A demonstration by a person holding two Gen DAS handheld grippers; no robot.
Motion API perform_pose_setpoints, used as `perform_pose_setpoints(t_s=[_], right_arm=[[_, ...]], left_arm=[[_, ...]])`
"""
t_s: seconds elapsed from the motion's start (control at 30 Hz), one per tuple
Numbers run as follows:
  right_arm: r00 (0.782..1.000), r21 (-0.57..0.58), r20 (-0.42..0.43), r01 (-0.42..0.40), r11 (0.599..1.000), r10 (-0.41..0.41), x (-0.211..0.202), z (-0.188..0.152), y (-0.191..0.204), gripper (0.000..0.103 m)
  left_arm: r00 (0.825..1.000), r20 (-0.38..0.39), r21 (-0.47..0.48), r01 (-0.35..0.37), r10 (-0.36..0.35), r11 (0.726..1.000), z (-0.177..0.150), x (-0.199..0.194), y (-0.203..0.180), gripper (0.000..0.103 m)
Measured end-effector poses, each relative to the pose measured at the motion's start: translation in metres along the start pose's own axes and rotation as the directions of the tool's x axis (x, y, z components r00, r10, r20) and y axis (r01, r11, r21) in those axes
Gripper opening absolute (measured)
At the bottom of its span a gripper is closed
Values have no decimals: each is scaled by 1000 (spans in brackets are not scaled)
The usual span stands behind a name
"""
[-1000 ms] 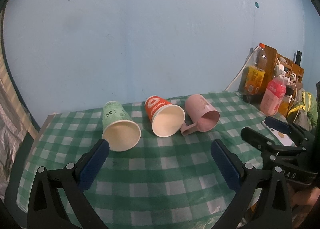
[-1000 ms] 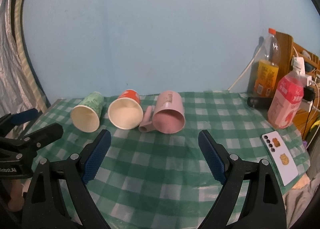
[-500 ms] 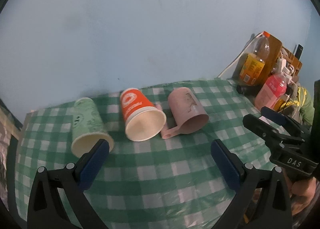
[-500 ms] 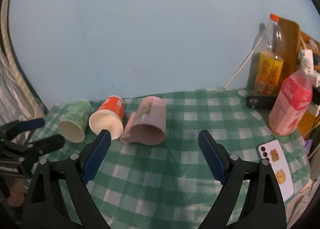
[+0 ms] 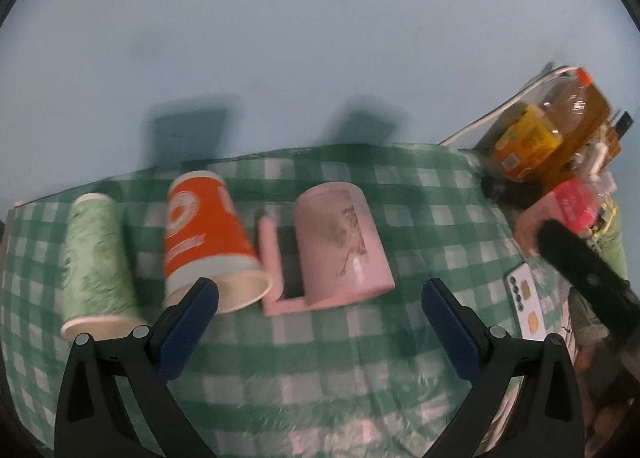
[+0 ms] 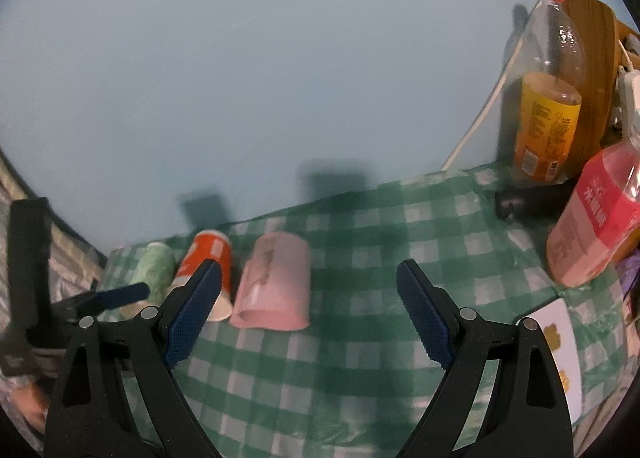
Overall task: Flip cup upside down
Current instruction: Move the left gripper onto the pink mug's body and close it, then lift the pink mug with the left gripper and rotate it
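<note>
Three cups lie on their sides in a row on the green checked tablecloth point(image 5: 320, 370), mouths toward me: a green paper cup point(image 5: 96, 258), an orange paper cup point(image 5: 206, 238) and a pink mug point(image 5: 340, 242) with its handle on the left. They also show in the right wrist view: green cup point(image 6: 154, 272), orange cup point(image 6: 210, 262), pink mug point(image 6: 276, 284). My left gripper point(image 5: 320, 314) is open and empty, just short of the orange cup and mug. My right gripper point(image 6: 308, 302) is open and empty, near the mug's right side.
At the right stand an orange drink bottle point(image 6: 546, 106), a pink bottle point(image 6: 596, 218), a dark object point(image 6: 532, 200) and a phone point(image 6: 560, 342) lying flat. A pale blue wall point(image 6: 280, 58) rises behind the table. The left gripper's body shows at the far left in the right wrist view point(image 6: 36, 286).
Both grippers have moved forward and higher toward the cups, which now look larger and are seen more from above. The cups have not moved. Both jaws stay open.
</note>
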State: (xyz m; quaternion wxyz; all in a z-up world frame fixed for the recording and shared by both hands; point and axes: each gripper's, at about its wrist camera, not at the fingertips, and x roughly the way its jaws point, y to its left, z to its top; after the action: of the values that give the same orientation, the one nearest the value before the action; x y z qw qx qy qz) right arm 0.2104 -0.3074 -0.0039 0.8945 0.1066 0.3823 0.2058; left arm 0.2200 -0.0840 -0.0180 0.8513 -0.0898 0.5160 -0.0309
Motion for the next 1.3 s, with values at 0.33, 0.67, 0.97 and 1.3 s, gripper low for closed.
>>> perform_pose_setpoints(t_s=[0.33,0.67,0.97,1.3], right_arm=[[999,67,-26,47,997,-46,17,5,-27,88],[998,95,-58,43,994,-38,35,-2,-45,88],[996,103,-91,33,994,-24,47,-15,-46,88],[997,120,-82,26,992,-16,42,-23,-46,88]], left_arm=[[993,-115,-82,9,-18,997,26,63,-18,102],[986,-151,-36,-81,74,996,35,100,-27,97],[976,-193,17,-100,101,995,34,121,-31,74],[988,-142,79,-41,52,996,24,103,-35,73]])
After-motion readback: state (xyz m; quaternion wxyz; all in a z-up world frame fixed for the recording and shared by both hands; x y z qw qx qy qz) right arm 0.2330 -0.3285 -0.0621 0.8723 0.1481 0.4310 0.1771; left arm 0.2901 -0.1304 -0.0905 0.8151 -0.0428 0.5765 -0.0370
